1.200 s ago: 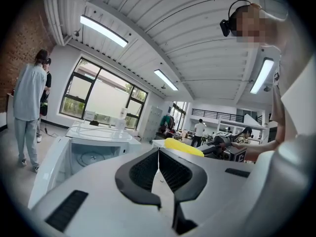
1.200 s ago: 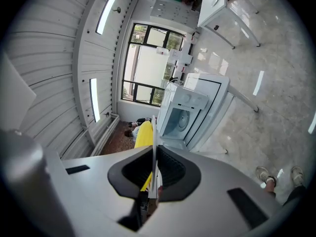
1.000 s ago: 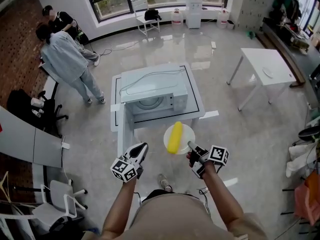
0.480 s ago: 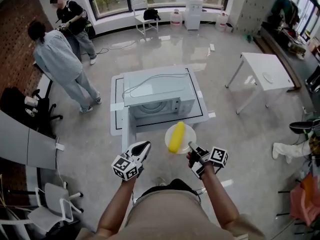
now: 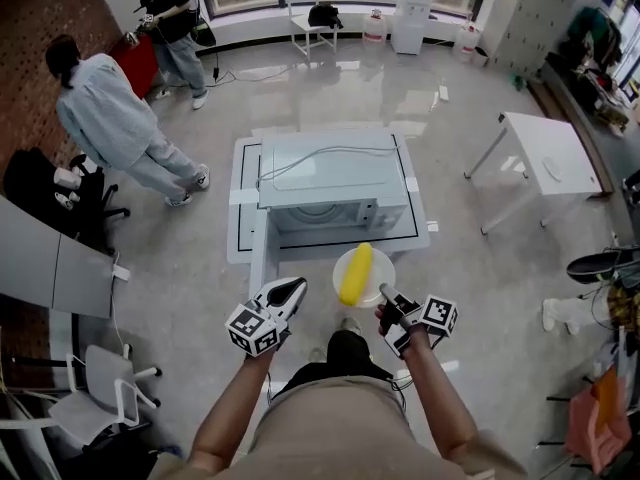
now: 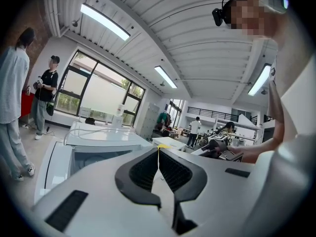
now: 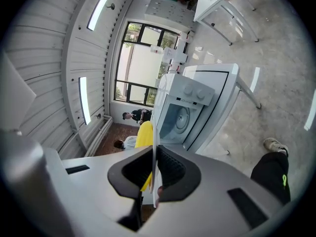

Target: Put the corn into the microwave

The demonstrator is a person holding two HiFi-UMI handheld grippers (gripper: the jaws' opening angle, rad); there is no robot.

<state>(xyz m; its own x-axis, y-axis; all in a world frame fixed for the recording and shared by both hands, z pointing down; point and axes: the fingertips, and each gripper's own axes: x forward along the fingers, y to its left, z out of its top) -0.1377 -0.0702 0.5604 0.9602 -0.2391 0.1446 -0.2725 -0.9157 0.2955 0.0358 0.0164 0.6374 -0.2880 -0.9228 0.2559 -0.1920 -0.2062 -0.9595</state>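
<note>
While the right hand-held gripper [image 5: 386, 294] is clamped tight on the near rim of a white plate [image 5: 380, 265], the left hand-held gripper [image 5: 294, 288] beside it is closed on nothing. Just beyond the right jaws the corn [image 5: 355, 273] lies on the plate, its long axis pointing away toward the microwave [image 5: 335, 173]. This stands farther ahead on the tabletop [image 5: 242, 223], with its door [image 5: 260, 253] swung open.
</note>
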